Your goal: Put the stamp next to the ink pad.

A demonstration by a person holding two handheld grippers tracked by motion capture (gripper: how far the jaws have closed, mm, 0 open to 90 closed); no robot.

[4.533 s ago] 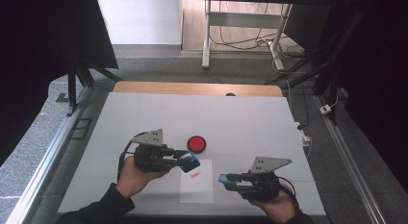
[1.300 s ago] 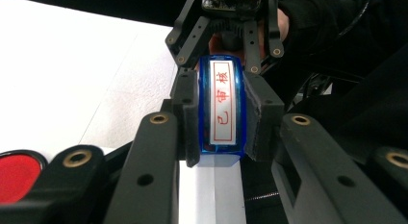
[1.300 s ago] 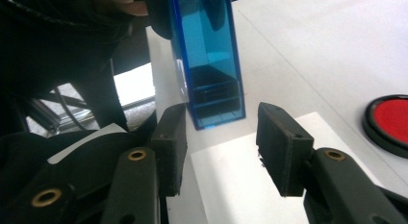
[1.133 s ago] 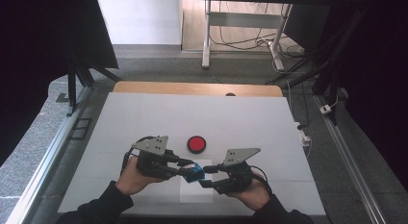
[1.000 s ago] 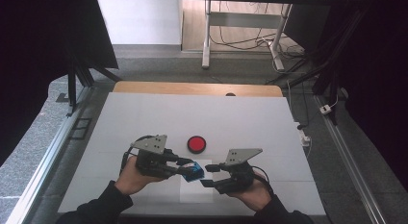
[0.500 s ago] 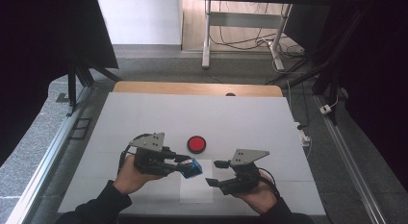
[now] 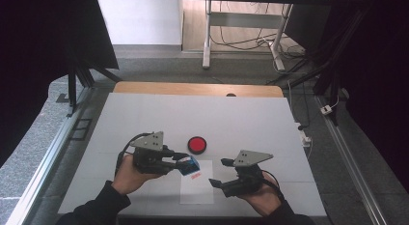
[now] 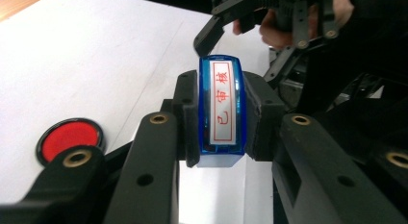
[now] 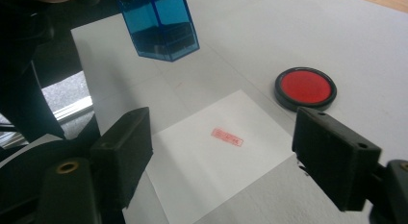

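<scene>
A blue see-through stamp (image 7: 189,165) with a white label of red characters (image 8: 221,108) hangs a little above the table, and my left gripper (image 7: 185,163) is shut on its sides. Below it a white sheet of paper (image 7: 197,191) bears a small red imprint (image 9: 227,137). To the right of the stamp and apart from it, my right gripper (image 7: 218,172) has just been opening its jaws. It stands open with nothing between them, over the sheet's right edge (image 9: 228,156). In the right gripper view the stamp (image 9: 161,24) hangs at the upper left.
A round red ink pad (image 7: 197,144) in a black rim lies on the white table just beyond the paper. It also lies to the left of the jaws in the left gripper view (image 8: 67,140). The table's wooden far edge (image 7: 197,89) is well behind.
My right gripper, whose tips met the stamp a second ago, has drawn back to the right and its jaws have spread. The left gripper has kept still with the stamp.
</scene>
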